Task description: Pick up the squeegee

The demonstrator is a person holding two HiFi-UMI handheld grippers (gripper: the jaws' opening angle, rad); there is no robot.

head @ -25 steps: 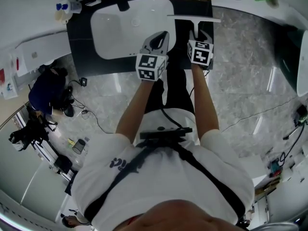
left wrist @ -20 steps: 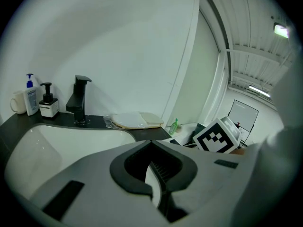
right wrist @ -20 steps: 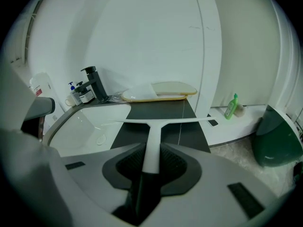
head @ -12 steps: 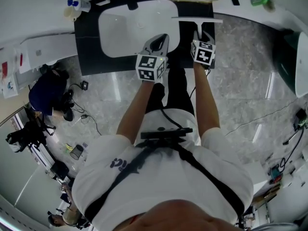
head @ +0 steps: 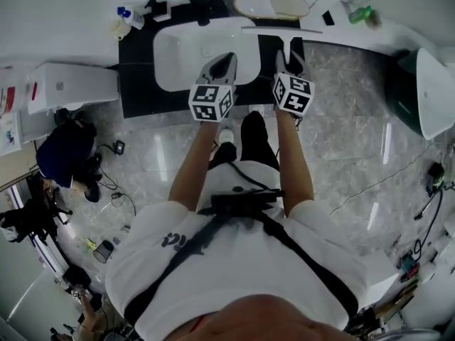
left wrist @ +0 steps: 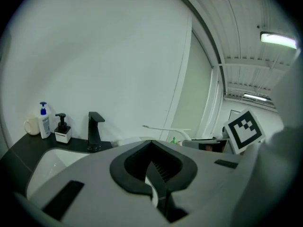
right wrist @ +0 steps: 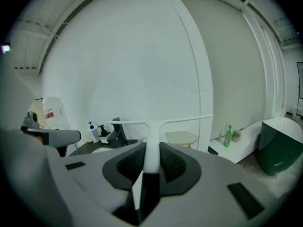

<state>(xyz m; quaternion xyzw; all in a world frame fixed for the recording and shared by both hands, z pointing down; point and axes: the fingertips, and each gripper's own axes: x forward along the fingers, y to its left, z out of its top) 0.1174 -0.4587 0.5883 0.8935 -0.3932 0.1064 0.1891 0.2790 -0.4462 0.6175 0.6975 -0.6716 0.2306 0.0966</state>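
Observation:
The white T-shaped squeegee (head: 281, 28) hangs in the air over the black counter (head: 138, 69), blade level and farthest from me. My right gripper (head: 290, 54) is shut on its handle; its jaws have just been closing with that handle between them. In the right gripper view the handle runs up from the pads of the right gripper (right wrist: 151, 156) to the squeegee blade (right wrist: 161, 122). My left gripper (head: 220, 64) floats beside it over the white sink (head: 178, 66). The left gripper (left wrist: 151, 150) has its jaws together with nothing between them.
A black faucet (left wrist: 94, 129) and soap bottles (left wrist: 44, 121) stand behind the sink. A pale oval dish (head: 270, 6) sits at the counter's back right. A green bottle (head: 360, 13) and a dark green bin (head: 405, 84) are to the right. A white box (head: 71, 84) stands left.
Both grippers have risen toward the head camera, and the right one has carried the squeegee up off the counter. The blade stays level.

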